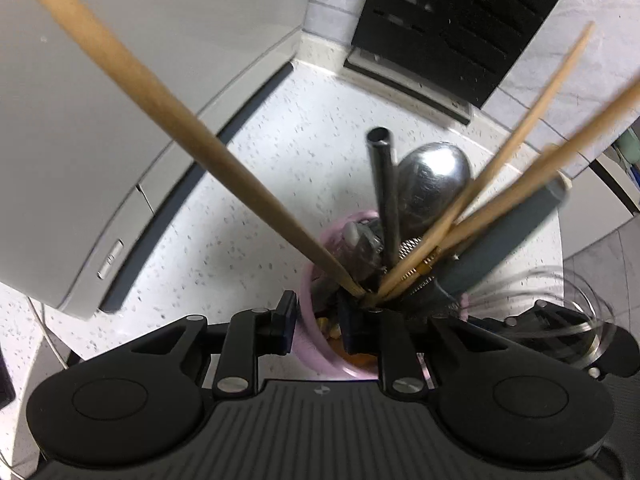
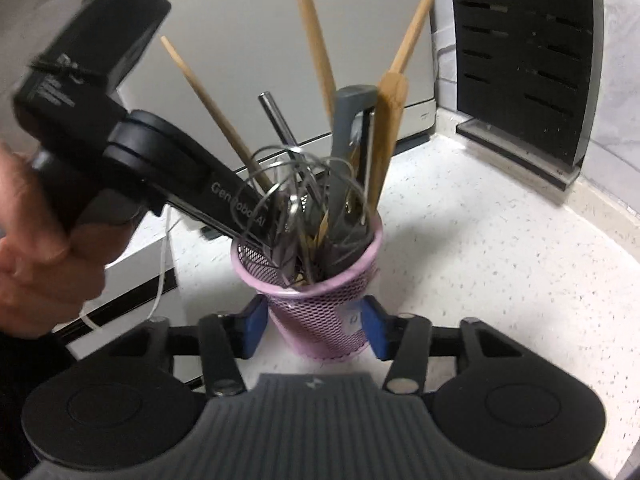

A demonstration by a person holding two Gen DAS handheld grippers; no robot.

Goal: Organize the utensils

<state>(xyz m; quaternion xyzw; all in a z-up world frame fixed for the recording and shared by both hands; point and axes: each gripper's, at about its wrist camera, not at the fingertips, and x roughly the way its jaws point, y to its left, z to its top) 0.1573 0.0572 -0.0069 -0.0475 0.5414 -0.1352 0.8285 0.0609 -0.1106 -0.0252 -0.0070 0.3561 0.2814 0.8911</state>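
Note:
A pink mesh cup (image 2: pixel 320 308) stands on the speckled counter, packed with utensils. These include wooden sticks (image 1: pixel 160 96), a steel spoon (image 1: pixel 436 176), a dark tube (image 1: pixel 384 188), a grey handle (image 2: pixel 348 128), a wooden spatula (image 2: pixel 390 132) and a wire whisk (image 2: pixel 304 184). My left gripper (image 1: pixel 320 322) comes down from above. It is shut on the cup's rim (image 1: pixel 306 292), with one finger outside the wall and one inside. A hand (image 2: pixel 36 240) holds its black body (image 2: pixel 120 140). My right gripper (image 2: pixel 316 330) is low at the cup's base, open, with a blue pad (image 2: pixel 254 328) on either side.
A white appliance (image 2: pixel 248 40) stands behind the cup on the left, and a black slotted block (image 2: pixel 520 48) fills the back right corner. A white cable (image 2: pixel 162 276) hangs at the counter's left edge. Bare speckled counter (image 2: pixel 500 260) lies to the right.

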